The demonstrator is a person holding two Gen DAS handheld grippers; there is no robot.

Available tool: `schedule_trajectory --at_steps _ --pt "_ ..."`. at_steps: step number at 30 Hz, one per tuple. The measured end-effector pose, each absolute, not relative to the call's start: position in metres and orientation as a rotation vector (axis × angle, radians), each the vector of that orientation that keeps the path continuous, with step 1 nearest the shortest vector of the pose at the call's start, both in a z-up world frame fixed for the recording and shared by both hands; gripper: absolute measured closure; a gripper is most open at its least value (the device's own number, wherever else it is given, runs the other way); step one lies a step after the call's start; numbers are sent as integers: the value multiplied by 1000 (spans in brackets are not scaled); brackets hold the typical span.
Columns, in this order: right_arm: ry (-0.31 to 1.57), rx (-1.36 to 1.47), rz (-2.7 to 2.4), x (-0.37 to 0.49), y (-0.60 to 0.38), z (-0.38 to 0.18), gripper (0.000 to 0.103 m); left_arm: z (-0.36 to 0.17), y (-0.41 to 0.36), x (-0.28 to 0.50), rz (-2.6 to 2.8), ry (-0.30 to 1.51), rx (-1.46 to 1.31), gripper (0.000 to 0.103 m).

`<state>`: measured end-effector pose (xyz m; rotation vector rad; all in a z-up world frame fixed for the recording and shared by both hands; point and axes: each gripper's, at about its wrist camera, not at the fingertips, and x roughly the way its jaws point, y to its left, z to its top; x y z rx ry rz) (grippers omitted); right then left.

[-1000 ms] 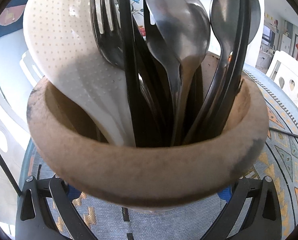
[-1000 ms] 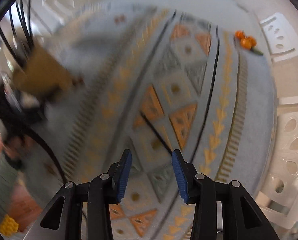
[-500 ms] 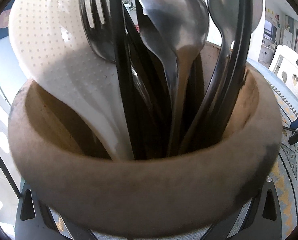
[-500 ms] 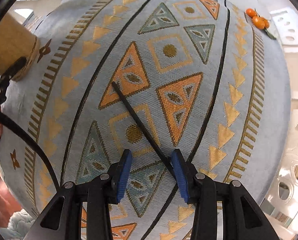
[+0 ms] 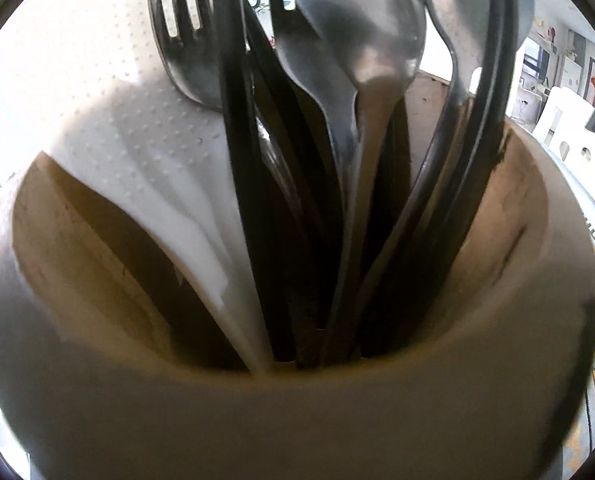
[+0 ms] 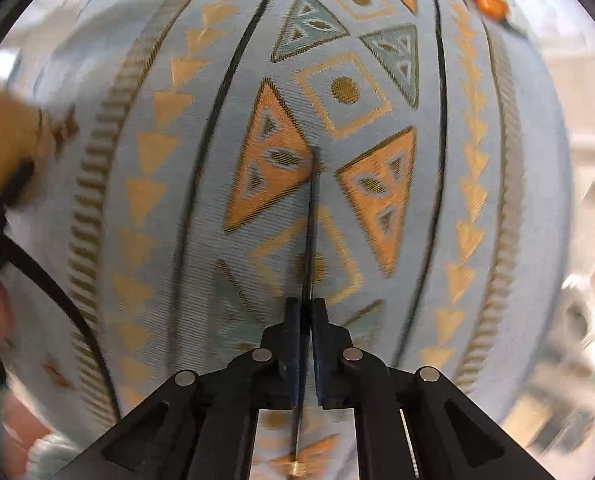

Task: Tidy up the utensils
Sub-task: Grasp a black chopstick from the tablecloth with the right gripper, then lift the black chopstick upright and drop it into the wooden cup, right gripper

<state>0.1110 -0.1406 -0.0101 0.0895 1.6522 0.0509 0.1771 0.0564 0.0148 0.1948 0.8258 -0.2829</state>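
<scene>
Chopstick pinched in my right gripper, pointing 12 o'clock on tabletop; jaws just closed. Next: lift, carry to holder. Left gripper's state: can't tell.

One holder; one fork; one paddle

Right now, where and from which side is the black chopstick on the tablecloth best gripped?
At its near end, from straight above: the black chopstick lies flat on the tablecloth, so only its thin sides offer purchase. The right gripper has just closed there.
</scene>
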Motion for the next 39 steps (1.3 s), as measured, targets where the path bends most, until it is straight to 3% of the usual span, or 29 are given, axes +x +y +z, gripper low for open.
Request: schedule_trajectory --at_steps 3,10,16,20,39 --pt "1682 273 53 117 -143 -14 98 13 59 182 -291 830 189 0" --pt "1698 165 -32 131 -118 -12 98 12 55 186 -302 832 188 0" --pt "1541 74 -46 109 -83 5 98 5 63 186 -298 831 188 0" --pt "1491 191 -6 91 -75 21 98 4 65 187 -300 831 187 0" --pt "986 217 -5 64 -66 142 98 5 64 188 -297 832 181 0"
